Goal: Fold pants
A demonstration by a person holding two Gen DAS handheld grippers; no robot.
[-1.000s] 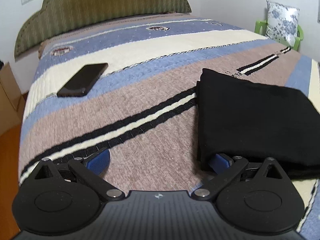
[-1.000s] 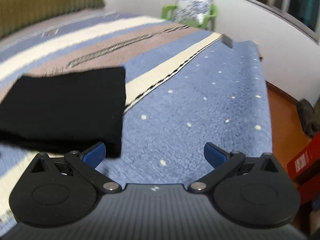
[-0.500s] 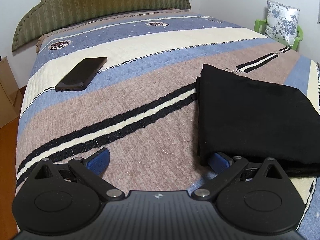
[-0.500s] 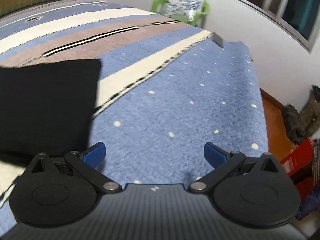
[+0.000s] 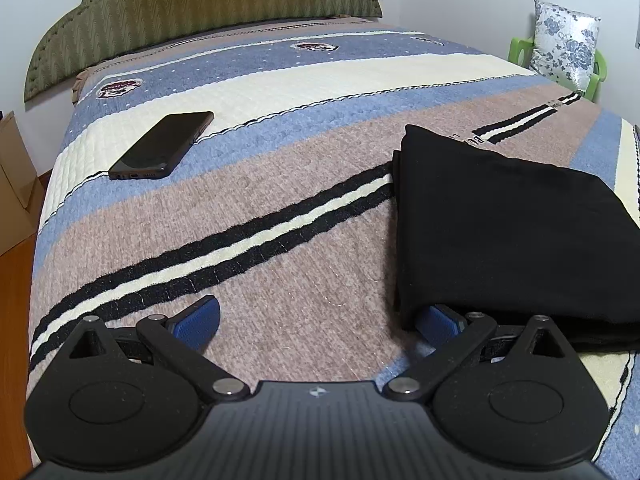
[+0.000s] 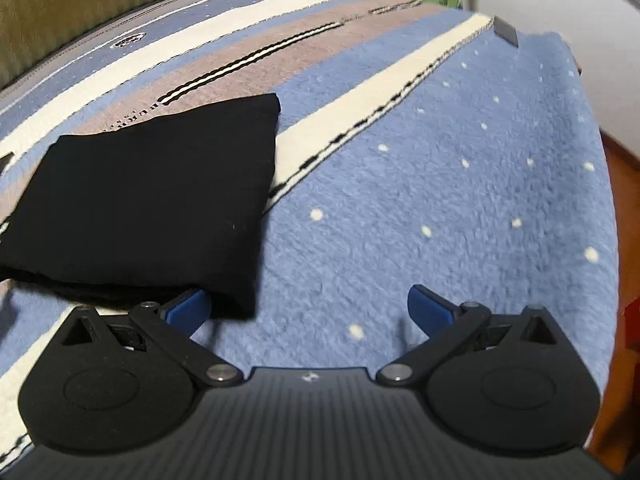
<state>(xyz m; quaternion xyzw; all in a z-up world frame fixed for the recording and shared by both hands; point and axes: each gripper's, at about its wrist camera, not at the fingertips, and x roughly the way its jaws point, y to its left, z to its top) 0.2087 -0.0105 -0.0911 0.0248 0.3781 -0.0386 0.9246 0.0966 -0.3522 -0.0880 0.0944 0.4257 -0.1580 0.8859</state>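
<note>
On a striped bedspread (image 5: 280, 264), the black pants (image 5: 508, 236) lie folded into a compact rectangle near the foot-side edge of the bed, and we hold both tools low beside it. Our left gripper (image 5: 318, 322) stands with its jaws spread wide and empty, its right blue pad (image 5: 438, 322) at, perhaps just under, the bundle's near left corner; our right gripper (image 6: 308, 310) is likewise spread and holding nothing, its left pad (image 6: 186, 312) tucked against the near right corner.

The fold looks finished to us, so the risk is in leaving: a pad caught under a layer could drag a corner open as we pull away, and the loose lower edge (already peeking out along the near side) could slide askew on the plush cover. A careless sweep leftward might also knock the phone (image 5: 162, 147) lying well apart on the cream band.

Readable text is scarce. Woven lettering beside the double black stripe appears to begin "BURR", the rest too small to tell. A grey tag (image 6: 506, 32) at the cover's far edge shows no legible print.
</note>
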